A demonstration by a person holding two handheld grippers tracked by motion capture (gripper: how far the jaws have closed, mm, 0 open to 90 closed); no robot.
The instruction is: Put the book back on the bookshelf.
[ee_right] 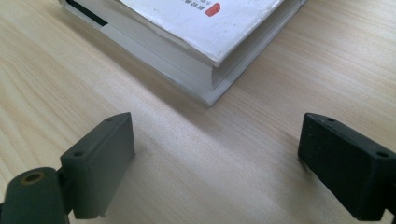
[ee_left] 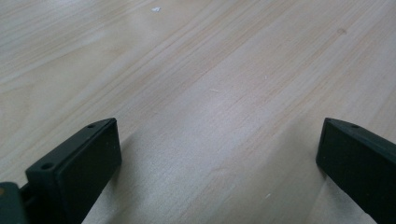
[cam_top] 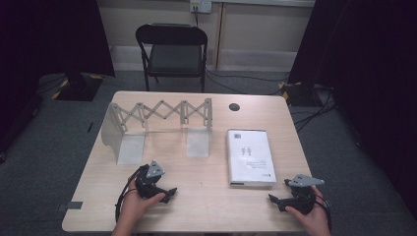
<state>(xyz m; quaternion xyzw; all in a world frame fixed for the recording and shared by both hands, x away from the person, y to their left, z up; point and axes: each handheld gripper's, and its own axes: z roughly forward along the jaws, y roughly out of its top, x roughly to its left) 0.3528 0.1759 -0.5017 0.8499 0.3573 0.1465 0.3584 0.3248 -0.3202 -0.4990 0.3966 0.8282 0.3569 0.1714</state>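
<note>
White-covered book (cam_top: pixel 250 157) lay flat on the wooden table (cam_top: pixel 206 206), right of the folding metal rack (cam_top: pixel 160 125), long axis running away from the person. Right gripper (cam_top: pixel 276 201) sat just off the book's near right corner, jaws pointing toward it; in the right gripper view that corner (ee_right: pixel 212 70) was dead ahead of the jaws and close. Left gripper (cam_top: pixel 169 192) rested near the rack, well apart from the book. Both sets of jaws spread wide, holding nothing. Right hand looked best placed. Book: thick, pale spine, small red mark on the cover.
</note>
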